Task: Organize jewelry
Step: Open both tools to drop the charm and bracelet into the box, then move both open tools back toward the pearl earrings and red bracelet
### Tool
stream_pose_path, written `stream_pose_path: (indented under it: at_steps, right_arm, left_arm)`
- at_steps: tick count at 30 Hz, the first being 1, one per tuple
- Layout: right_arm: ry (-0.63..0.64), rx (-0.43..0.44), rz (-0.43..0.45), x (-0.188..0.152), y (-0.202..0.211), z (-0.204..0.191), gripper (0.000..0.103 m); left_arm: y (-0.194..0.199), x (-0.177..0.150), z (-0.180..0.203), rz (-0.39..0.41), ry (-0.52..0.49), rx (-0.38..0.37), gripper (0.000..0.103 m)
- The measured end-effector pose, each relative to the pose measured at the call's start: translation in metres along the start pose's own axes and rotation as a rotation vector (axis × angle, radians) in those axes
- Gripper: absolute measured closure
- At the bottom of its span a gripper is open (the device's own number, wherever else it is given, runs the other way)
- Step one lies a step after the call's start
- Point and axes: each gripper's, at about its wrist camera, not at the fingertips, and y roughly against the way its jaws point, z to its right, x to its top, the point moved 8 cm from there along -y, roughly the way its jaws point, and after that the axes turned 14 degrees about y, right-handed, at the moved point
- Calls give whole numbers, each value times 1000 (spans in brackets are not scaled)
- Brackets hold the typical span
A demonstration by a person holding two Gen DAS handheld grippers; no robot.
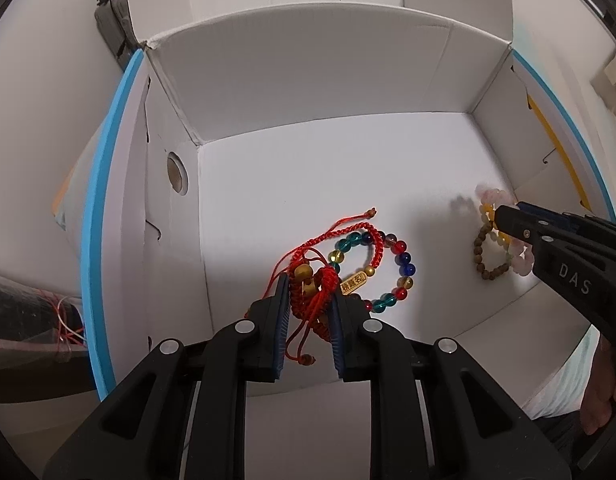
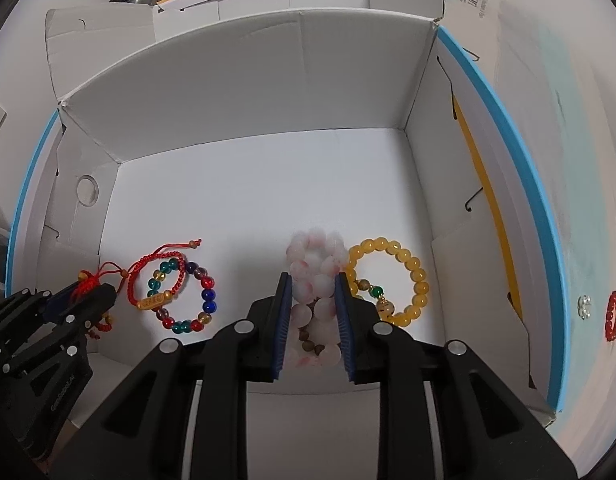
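Left tool (image 1: 308, 304) clamped on red braided cord bracelet (image 1: 314, 300), low over box (image 1: 308, 72) floor near front-left corner. Right tool (image 2: 313, 312) closed around pink bead bracelet (image 2: 314, 280), pads touching beads both sides, near front edge of box floor, right of centre.

Risks:
- Red cord tails (image 1: 296, 344) dangling loose between left pads; could snag on release and drag bracelet back out.
- Multicolour bead bracelet (image 1: 388, 268) and second red cord bracelet with gold tag (image 1: 354, 282) lying just beside left tool tip, overlapping each other; sideways drift would tangle or shove them.
- Pink beads round and smooth, grip only on a few; could roll out of pads or flip when released.
- Small brown bead bracelet (image 2: 310, 344) sitting under/against pink one between right pads; cannot tell whether also pinched. Likely lifted together if so.
- Yellow bead bracelet (image 2: 388, 280) touching or nearly touching outer side of right pad; opening wider would push it toward right wall.

Still outside box, on counter (image 2: 580, 200) past right wall: red bead bracelet (image 2: 613, 316) and small clear piece (image 2: 585, 306).
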Motion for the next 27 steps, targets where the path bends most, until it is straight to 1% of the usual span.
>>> stream_pose_path:
  at_steps: [1,2,4,5,6,8,9,11,12,13,14,15,16,18,20,22,25,27]
  right_arm:
    - [1,2,0,0,0,0,81]
    - [2,1,0,0,0,-1,80]
    - [-1,3,7,0,3,-1,74]
    - [-3,6,14,1,5,-1,67]
    - [-2,8,23,1,7,-1,64]
    - [3,7,39,2,14,-3,60]
    - [3,8,47,3,17,-3,53]
    - [1,12,75,5,27,-3,48]
    - [3,10,86,5,31,-2,45]
    - [4,7,95,6,35,-2,43]
    - [5,5,106,6,40,-1,42]
    - [6,4,121,7,46,0,40]
    - [4,1,132,7,52,1,39]
    - [3,1,154,7,63,1,35]
    - [6,-9,174,7,75,3,34]
    - [11,-8,188,6,85,5,31]
    - [17,-25,221,3,103,9,27]
    - [18,-36,240,1,115,14,24]
  left_arm:
    - [1,0,0,2,0,1,82]
    - [1,0,0,5,2,3,74]
    - [6,-3,1,18,15,-3,66]
    - [8,-3,2,21,16,-5,64]
    - [10,-5,2,26,14,-6,63]
    - [15,-6,5,35,9,-14,54]
    - [17,-7,7,41,8,-18,53]
    - [21,-7,8,51,7,-25,45]
    - [24,-7,10,59,6,-30,43]
    - [28,-7,12,69,3,-30,39]
    - [32,-7,13,78,0,-26,32]
    - [37,-6,15,95,-1,-22,31]
    - [43,-1,18,103,-2,-25,31]
    - [48,-1,22,111,-1,-29,28]
    - [54,-1,26,125,-4,-31,24]
    - [59,2,29,136,-4,-39,21]
    - [69,5,37,159,-6,-50,14]
    - [76,5,43,169,-4,-56,13]
